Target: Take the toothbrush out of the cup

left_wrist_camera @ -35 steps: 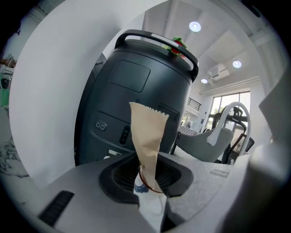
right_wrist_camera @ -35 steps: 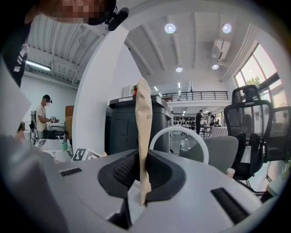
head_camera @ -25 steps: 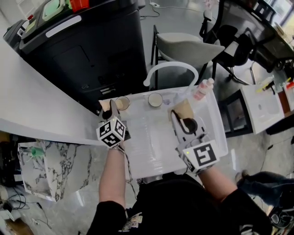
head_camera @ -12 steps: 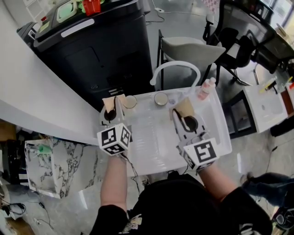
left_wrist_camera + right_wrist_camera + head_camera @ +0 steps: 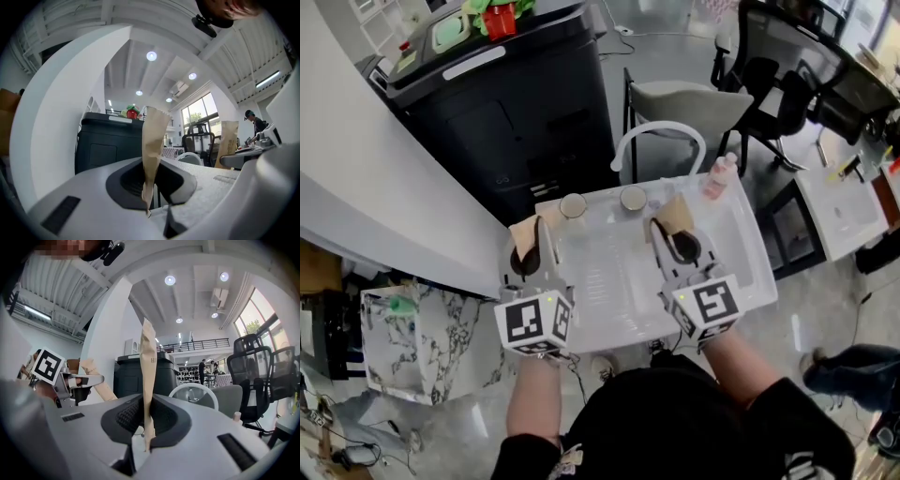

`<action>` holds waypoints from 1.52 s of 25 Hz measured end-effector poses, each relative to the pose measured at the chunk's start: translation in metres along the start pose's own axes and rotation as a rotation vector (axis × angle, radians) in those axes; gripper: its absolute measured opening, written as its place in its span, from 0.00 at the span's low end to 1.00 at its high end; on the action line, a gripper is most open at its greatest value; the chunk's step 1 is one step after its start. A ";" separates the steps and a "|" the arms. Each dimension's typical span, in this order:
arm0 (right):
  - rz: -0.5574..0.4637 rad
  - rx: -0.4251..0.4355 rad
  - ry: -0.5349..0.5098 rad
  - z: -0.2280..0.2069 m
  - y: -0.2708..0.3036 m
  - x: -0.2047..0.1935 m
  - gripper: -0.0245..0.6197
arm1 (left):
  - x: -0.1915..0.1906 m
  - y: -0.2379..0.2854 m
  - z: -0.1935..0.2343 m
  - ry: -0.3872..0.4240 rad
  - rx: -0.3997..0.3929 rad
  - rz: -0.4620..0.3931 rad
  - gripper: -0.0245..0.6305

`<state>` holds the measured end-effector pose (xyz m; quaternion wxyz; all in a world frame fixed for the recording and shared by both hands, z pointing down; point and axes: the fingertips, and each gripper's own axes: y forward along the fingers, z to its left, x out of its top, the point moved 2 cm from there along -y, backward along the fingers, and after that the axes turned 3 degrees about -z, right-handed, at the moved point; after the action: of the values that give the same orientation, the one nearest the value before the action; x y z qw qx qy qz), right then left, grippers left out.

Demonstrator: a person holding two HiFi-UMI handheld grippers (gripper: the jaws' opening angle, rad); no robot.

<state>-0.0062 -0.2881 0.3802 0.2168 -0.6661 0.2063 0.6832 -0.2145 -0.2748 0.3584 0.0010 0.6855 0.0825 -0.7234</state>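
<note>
Head view: no toothbrush can be made out in any view. The two candidate containers, the left cup (image 5: 573, 204) and the right cup (image 5: 633, 198), stand apart near the far edge of the white bench (image 5: 600, 277). Seen from above, each shows a pale interior with nothing visibly rising above the rim; the contents are too small to confirm. A pale bottle (image 5: 719, 176) stands at the far right corner, well apart from both cups. Judgement: a toothbrush would be light, stiff and slender, with a smooth handle liable to slip. It should be pinched on the handle just above the rim and drawn straight up, so that the light cup is not tipped. Neither tool is free for that. The left hand-held gripper (image 5: 151, 185) is clamped on the left brown paper strip (image 5: 152, 145), and the right hand-held gripper (image 5: 147, 420) is clamped on the right brown paper strip (image 5: 148, 366). Both strips stand upright out of the jaws. Both grippers are held short of the cups.
</note>
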 end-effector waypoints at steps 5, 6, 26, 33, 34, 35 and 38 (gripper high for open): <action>0.007 -0.010 0.023 0.015 -0.011 0.000 0.09 | 0.009 -0.038 -0.005 0.007 -0.009 0.013 0.09; 0.007 -0.009 0.025 0.018 -0.012 -0.001 0.09 | 0.008 -0.045 -0.006 0.007 -0.014 0.018 0.09; 0.014 -0.053 0.010 0.054 -0.027 -0.003 0.09 | -0.017 -0.096 0.003 -0.041 -0.079 0.087 0.09; 0.019 -0.111 0.003 0.071 -0.047 -0.009 0.09 | -0.020 -0.112 0.008 -0.039 -0.163 0.100 0.09; 0.026 -0.126 0.004 0.074 -0.051 -0.010 0.09 | -0.021 -0.115 0.008 -0.043 -0.177 0.105 0.09; 0.033 -0.141 0.004 0.077 -0.056 -0.011 0.09 | -0.023 -0.118 0.008 -0.045 -0.189 0.110 0.09; 0.050 -0.168 0.006 0.084 -0.071 -0.018 0.09 | -0.030 -0.126 0.006 -0.059 -0.213 0.121 0.09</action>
<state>-0.0341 -0.1822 0.4006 0.1424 -0.6788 0.1652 0.7012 -0.2331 -0.1542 0.4032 0.1196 0.6638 0.1172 -0.7289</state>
